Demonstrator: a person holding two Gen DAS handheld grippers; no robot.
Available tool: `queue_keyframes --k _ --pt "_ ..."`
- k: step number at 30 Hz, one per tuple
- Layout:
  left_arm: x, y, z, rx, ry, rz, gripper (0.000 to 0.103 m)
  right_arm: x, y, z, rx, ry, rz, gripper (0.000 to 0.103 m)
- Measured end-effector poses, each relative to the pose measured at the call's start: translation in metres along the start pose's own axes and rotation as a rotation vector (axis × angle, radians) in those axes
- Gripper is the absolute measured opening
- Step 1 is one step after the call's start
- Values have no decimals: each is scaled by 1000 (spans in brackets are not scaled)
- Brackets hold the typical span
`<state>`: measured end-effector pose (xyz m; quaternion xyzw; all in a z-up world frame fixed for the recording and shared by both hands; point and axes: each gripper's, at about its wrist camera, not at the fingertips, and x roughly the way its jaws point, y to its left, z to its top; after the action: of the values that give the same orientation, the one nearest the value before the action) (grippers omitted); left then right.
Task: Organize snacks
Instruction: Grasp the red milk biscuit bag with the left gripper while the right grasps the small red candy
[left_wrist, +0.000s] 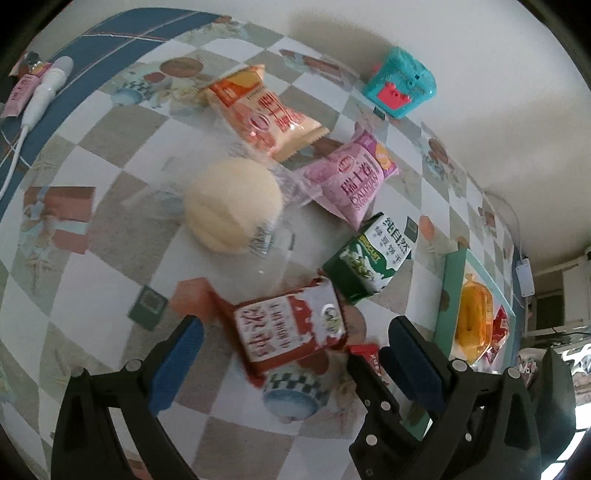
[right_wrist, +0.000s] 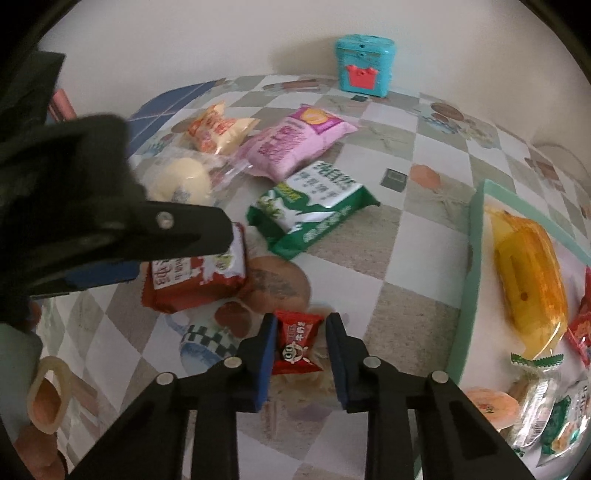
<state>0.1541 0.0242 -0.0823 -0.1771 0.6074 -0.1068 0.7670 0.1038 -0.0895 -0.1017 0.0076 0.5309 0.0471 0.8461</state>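
Observation:
Snack packets lie on a checked tablecloth: an orange one (left_wrist: 263, 110), a pink one (left_wrist: 354, 177), a green biscuit pack (left_wrist: 371, 256), a round pale bun in clear wrap (left_wrist: 232, 206) and a red-and-white pack (left_wrist: 295, 332). My left gripper (left_wrist: 295, 343) is open, its jaws either side of the red-and-white pack (right_wrist: 195, 273). My right gripper (right_wrist: 301, 345) is open around a small red candy packet (right_wrist: 297, 343), which lies on the table between the fingers; the candy also shows in the left wrist view (left_wrist: 369, 356).
A mint-green tray (right_wrist: 469, 280) at the right holds a yellow-orange packet (right_wrist: 528, 280) and several small snacks. A teal toy box (right_wrist: 365, 62) stands by the wall. A white cabled device (left_wrist: 44, 88) lies at the far left on blue cloth.

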Motion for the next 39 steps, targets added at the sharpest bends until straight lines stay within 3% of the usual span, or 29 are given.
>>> queue_keyframes --k 11,15,21,28,32,39 --pt "21 -19 0 27 11 93 98 -1 -38 3 111 -8 50 24" --pt "22 -24 0 49 -4 151 75 -3 -41 1 130 -7 63 24" --pt "19 -24 -5 50 -8 145 64 -5 -42 -2 149 -2 83 23" --pt "17 -25 -14 31 -4 149 66 -9 -44 -8 167 6 94 23" --pt "20 -31 -11 44 6 171 75 -10 -45 -10 169 6 94 22" --pt "36 -53 -11 136 7 298 78 -11 -45 -10 164 4 89 22"
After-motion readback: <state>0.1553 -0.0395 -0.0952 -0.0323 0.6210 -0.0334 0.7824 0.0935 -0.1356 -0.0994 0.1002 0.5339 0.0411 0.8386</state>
